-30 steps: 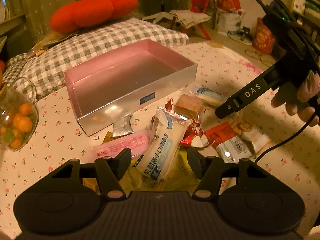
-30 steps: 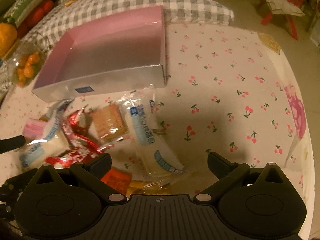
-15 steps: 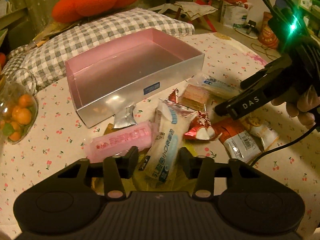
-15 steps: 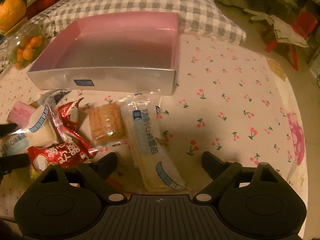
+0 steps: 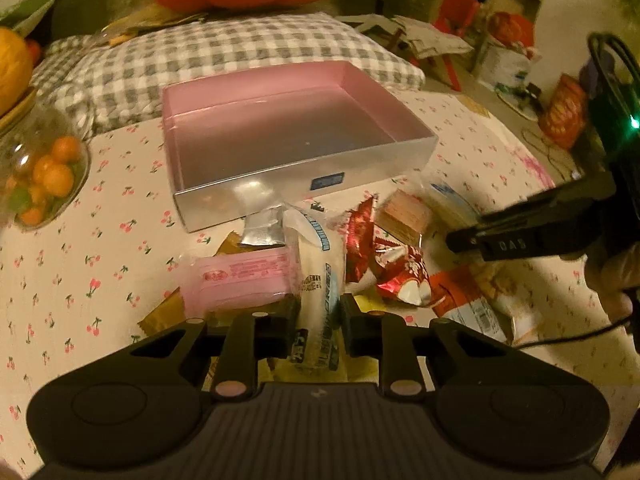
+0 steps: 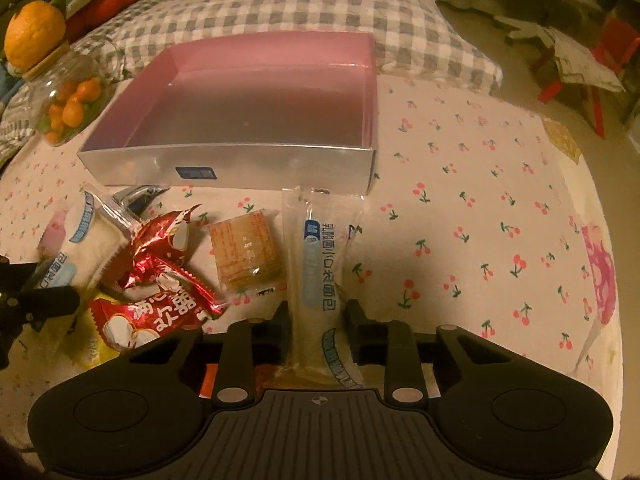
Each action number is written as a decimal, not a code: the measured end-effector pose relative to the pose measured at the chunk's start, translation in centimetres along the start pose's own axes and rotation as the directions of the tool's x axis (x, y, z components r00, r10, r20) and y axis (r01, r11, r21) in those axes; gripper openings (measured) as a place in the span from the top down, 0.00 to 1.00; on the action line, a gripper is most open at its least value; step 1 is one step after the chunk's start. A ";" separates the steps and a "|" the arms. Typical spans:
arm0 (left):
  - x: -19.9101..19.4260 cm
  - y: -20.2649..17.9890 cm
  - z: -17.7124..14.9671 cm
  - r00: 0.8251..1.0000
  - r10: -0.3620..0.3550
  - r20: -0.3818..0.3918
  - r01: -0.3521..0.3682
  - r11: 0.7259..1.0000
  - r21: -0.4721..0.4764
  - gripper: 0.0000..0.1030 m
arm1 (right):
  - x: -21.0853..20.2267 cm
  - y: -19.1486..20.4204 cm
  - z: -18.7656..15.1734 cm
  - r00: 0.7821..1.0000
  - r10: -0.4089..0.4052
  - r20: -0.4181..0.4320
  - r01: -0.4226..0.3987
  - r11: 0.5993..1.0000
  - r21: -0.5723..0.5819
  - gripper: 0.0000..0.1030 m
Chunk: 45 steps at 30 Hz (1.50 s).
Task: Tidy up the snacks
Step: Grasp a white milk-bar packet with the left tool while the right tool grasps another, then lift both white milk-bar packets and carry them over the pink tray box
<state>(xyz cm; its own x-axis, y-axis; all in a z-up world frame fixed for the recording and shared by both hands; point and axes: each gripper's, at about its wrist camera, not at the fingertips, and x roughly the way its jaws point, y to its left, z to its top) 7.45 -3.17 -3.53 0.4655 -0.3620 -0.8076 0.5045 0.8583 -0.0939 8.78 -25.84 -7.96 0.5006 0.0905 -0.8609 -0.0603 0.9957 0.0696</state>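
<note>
An empty pink-lined silver box (image 5: 256,196) (image 6: 224,166) sits on the cherry-print cloth. In front of it lies a pile of snacks: a pink packet (image 5: 244,280), red wrappers (image 5: 400,270) (image 6: 160,280), a wafer pack (image 6: 246,250). My left gripper (image 5: 318,316) is shut on a white bread packet (image 5: 320,264). My right gripper (image 6: 318,320) is shut on a second clear bread packet (image 6: 320,264), which points toward the box front. The right gripper also shows at the right edge of the left wrist view.
A clear tub of small oranges (image 5: 40,176) (image 6: 68,104) stands left of the box. A grey checked cushion (image 5: 224,56) lies behind it. Orange and yellow packets (image 5: 476,300) lie at the pile's right. The cloth's right side (image 6: 500,200) borders the floor.
Both grippers have closed from open onto their bread packets. Both have moved nearer the pile and the box.
</note>
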 end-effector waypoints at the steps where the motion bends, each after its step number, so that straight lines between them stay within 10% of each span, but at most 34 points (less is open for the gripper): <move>1: -0.1 0.1 0.0 1.000 0.001 0.001 -0.001 1.000 -0.009 0.82 | -0.2 0.0 0.0 1.000 0.005 -0.005 -0.005 1.000 0.006 0.76; 22: -1.3 1.1 0.6 0.999 -0.026 0.030 0.028 0.996 -0.085 0.92 | -3.7 -1.0 1.0 0.992 0.123 0.042 -0.127 0.986 0.111 0.94; 30: -1.2 1.2 0.5 0.999 -0.021 0.024 0.023 0.996 -0.085 0.92 | -1.6 -0.7 0.1 0.996 0.086 0.019 -0.087 0.995 0.046 0.61; 45: -0.9 0.7 0.4 1.000 -0.009 0.021 0.011 0.997 -0.079 0.93 | 0.1 -1.7 0.0 0.988 0.153 -0.008 -0.148 0.971 0.185 0.59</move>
<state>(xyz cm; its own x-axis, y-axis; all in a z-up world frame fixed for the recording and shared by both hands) 7.66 -2.37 -2.60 0.4765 -0.3773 -0.7941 0.4500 0.8806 -0.1484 8.94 -27.50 -8.19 0.4782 0.2413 -0.8444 0.0272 0.9570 0.2889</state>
